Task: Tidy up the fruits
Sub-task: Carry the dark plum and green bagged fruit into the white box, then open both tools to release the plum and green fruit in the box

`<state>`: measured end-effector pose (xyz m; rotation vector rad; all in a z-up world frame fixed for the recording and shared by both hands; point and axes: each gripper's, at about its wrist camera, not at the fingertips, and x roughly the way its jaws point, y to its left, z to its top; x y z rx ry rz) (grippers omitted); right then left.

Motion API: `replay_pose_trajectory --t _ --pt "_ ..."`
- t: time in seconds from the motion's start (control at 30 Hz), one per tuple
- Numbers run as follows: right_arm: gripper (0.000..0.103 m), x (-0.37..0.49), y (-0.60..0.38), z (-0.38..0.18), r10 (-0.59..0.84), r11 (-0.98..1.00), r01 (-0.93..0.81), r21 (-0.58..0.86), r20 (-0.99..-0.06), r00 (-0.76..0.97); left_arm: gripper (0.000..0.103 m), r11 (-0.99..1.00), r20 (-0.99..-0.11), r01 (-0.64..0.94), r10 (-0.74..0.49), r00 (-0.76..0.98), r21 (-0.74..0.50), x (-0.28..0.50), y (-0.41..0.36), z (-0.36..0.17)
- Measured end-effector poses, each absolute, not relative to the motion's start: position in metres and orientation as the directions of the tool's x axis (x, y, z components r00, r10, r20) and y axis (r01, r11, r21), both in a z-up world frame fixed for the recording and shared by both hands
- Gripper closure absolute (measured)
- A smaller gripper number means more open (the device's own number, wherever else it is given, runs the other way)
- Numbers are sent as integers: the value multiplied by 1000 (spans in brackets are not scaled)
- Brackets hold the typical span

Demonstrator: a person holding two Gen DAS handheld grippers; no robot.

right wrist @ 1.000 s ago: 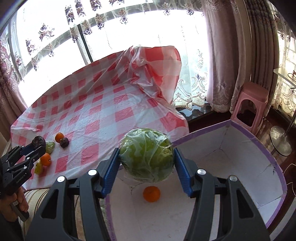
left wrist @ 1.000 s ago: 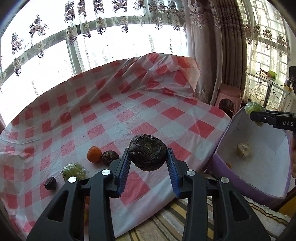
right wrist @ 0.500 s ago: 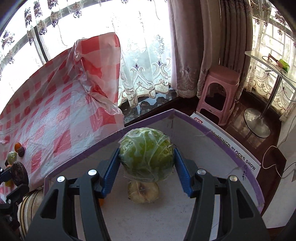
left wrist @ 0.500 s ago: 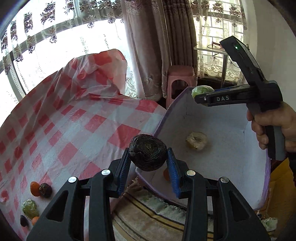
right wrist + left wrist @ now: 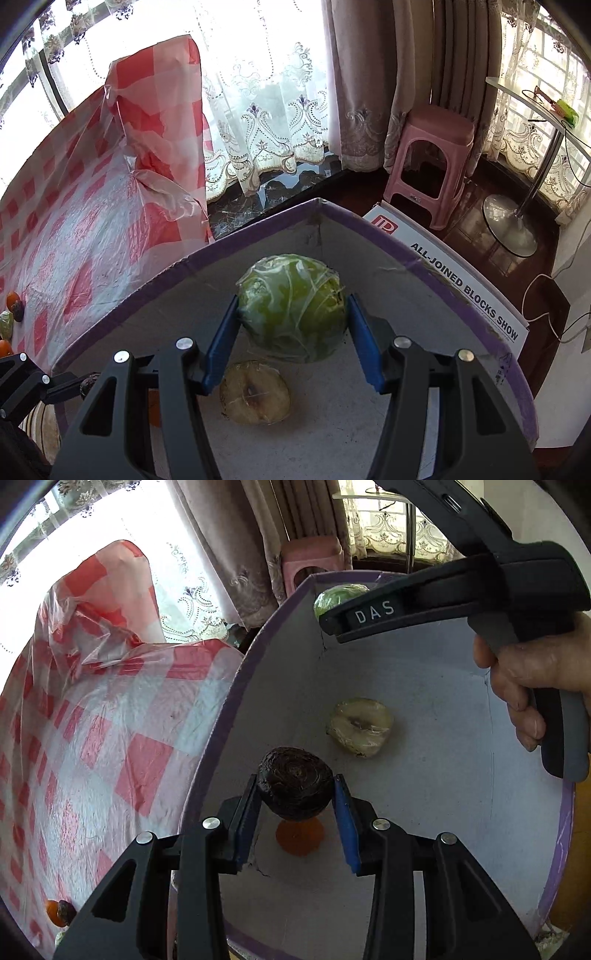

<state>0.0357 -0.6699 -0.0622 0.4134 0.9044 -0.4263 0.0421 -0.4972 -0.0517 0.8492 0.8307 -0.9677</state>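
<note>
Left gripper (image 5: 295, 805) clamps a dark fruit (image 5: 293, 782) above the box (image 5: 229, 701); right gripper (image 5: 291, 332) clamps a green melon (image 5: 291, 306) farther in.

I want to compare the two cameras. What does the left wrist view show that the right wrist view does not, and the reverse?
Only the left wrist view: the person's hand gripping the right gripper's handle, and the whole orange below the dark fruit.

Only the right wrist view: the printed words on the white board, and the round chrome stand base.

Both: the purple-rimmed box, the pale cut fruit, the green wrapped fruit, the pink stool, the checked tablecloth.
</note>
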Motion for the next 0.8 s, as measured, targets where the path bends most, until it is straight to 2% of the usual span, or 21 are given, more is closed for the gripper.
replay_pose_trajectory --t 0.33,0.57,0.8 --pt "45 49 -683 -100 -153 839 522 155 -853 499 65 111 -831 857 -207 516 504 25 -526 -96" --pt "45 51 -683 -106 -141 843 515 155 -860 491 65 57 -804 821 -178 568 568 24 -539 -107" --pt "45 57 -681 -111 -133 848 510 146 -872 472 64 38 -822 832 -132 554 554 31 -541 -126"
